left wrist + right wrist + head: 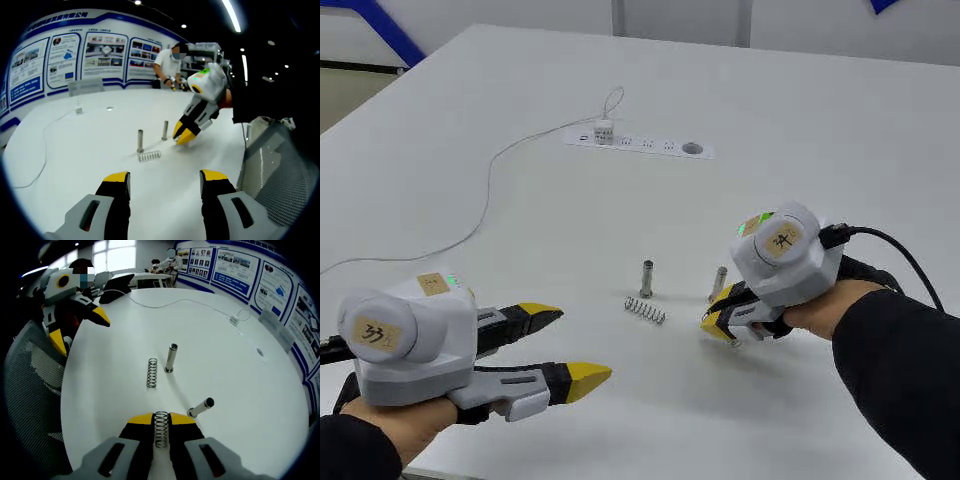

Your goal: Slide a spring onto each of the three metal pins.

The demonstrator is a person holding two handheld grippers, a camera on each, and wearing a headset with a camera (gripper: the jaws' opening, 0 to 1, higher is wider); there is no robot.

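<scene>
Yellow-tipped right claw point(161, 419) pinches a spring point(160, 429) (its near end hidden).

Loose spring point(149, 156) beside upright pin point(140, 141), past left gripper point(165, 178), jaws apart

wide open along the table's point(800, 120) right and far edges. toward the near edge, blocked by one pin point(647, 278), another pin point(719, 283) and a loose spring point(645, 310); cable point(485, 190) across the left.

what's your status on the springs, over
Left tongs open, empty. Right tongs shut on a spring, beside the nearer pin. Second spring lying loose by the other pin. Both pins bare.
</scene>
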